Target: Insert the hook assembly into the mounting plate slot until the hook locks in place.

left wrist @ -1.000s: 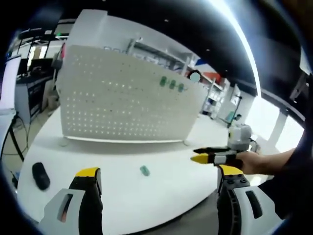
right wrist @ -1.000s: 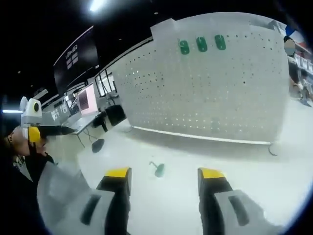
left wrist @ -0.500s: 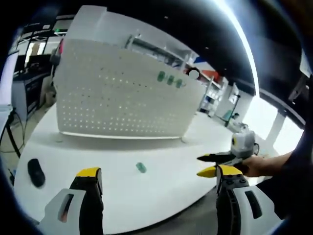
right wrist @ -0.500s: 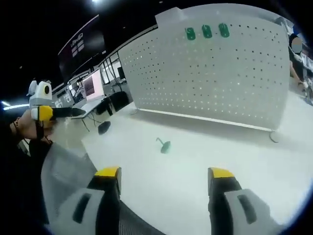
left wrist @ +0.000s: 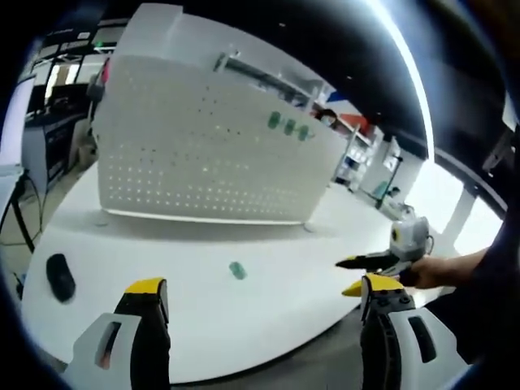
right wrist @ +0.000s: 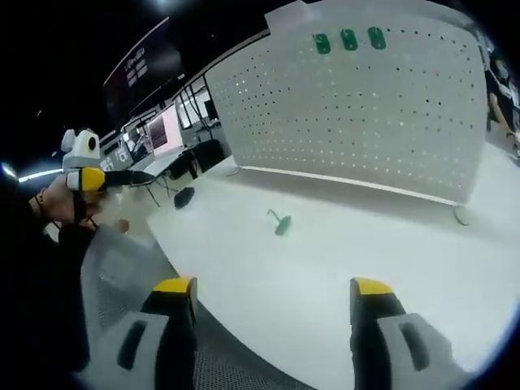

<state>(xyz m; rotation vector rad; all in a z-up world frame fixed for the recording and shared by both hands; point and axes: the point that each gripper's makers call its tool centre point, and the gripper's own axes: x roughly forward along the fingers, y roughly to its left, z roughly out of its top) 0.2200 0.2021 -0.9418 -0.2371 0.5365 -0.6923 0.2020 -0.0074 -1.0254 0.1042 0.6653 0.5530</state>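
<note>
Ahead of both spread, empty hand-held grippers (left wrist: 256, 296) (right wrist: 276, 296), a small green plastic hook (right wrist: 281, 223) lies on the white worktop (right wrist: 341, 260). Beyond it stands a white perforated metal mounting plate (right wrist: 366, 114).

Both views face the pegboard (left wrist: 203, 154) (right wrist: 357, 114) across the table (left wrist: 268, 301) (right wrist: 325, 292), from its near edge

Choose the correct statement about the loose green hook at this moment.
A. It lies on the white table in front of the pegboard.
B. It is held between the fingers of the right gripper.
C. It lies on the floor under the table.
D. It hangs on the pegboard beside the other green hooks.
A: the green hook lies alone on the white table before the pegboard, and both the left gripper and the right gripper are open and empty.
</note>
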